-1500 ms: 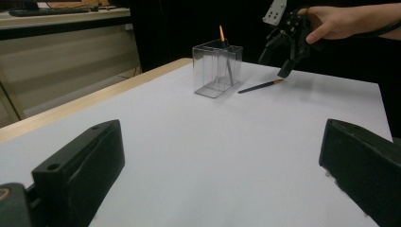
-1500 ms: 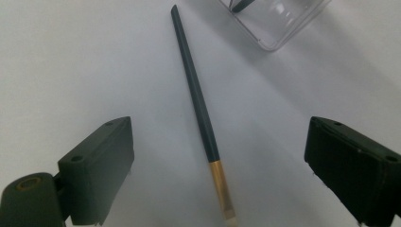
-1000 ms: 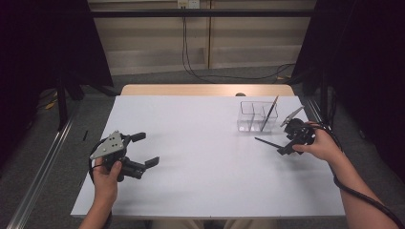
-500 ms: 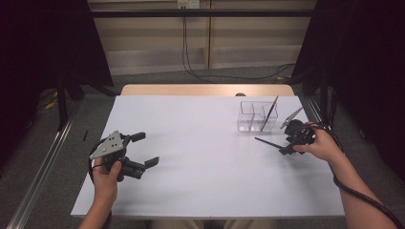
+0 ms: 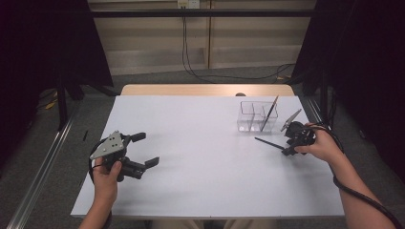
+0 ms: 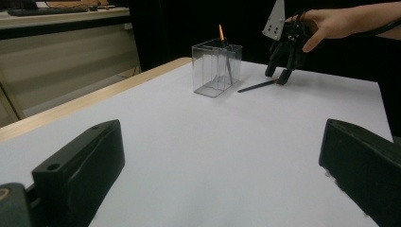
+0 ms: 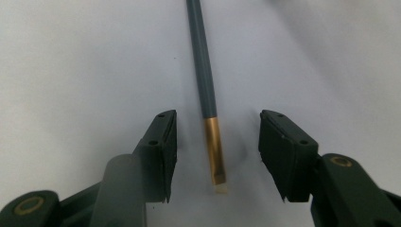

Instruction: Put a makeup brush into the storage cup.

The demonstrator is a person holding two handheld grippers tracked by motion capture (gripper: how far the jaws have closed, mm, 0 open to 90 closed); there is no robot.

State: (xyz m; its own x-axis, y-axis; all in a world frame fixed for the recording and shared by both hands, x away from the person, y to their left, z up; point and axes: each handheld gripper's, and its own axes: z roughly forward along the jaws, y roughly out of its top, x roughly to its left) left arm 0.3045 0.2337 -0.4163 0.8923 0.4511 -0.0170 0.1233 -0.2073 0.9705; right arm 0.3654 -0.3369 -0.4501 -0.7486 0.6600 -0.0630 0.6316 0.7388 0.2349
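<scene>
While its jaws have just been closing in, the right hand-held gripper (image 7: pixel 215 156) stands apart around the brush (image 7: pixel 206 90), one pad on either side of the gold ferrule and neither yet touching it. That brush lies flat on the white desk (image 5: pixel 200 143), just on the near side of the clear holder (image 5: pixel 258 117), its dark handle running away from the jaws. Nearest the person, well to the left of the clear holder, the left hand-held gripper (image 5: pixel 138 150) rests with its jaws wide apart and nothing between them.

By the look of it the brush is light, thin and stiff, with a smooth round handle that could roll or slide away under a sideways nudge. The ferrule seems the safest place to pinch: it is rigid metal, flattened toward the bristles, so the pads should seat on it without twisting. The pale bristle tip just below it is soft and best left unsqueezed. Held this near one end, the long handle will probably droop or swing when lifted, so a firm, centred squeeze matters.

Farther off, a second brush (image 5: pixel 269 113) leans upright inside the clear holder, which looks light enough to tip over.
</scene>
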